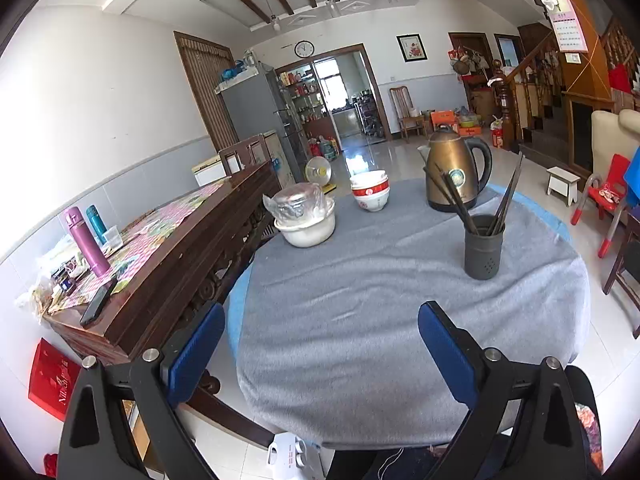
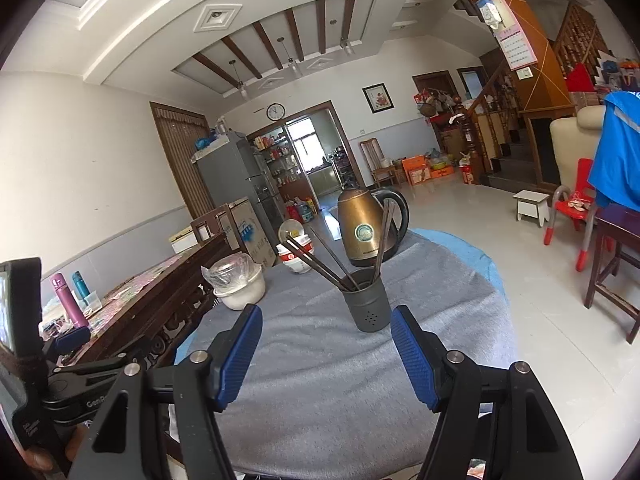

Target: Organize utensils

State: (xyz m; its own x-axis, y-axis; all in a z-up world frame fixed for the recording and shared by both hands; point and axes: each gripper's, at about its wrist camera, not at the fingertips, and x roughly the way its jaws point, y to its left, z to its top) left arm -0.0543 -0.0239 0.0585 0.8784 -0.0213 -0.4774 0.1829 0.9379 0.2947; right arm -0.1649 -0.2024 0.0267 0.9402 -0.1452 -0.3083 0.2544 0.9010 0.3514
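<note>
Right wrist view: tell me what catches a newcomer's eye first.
A dark holder bristling with chopsticks stands mid-table on the grey cloth, just beyond the open right gripper. Behind it a bronze kettle gleams at the far edge, with stacked bowls to its left.

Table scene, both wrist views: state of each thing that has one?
Left tongs: open, empty.
Right tongs: open, empty.
Utensil holder: upright on the grey cloth.
Chopsticks: standing in the holder, leaning outward.
Kettle: upright, lid shut.
White pot: covered with clear plastic.
Bowls: stacked.
</note>
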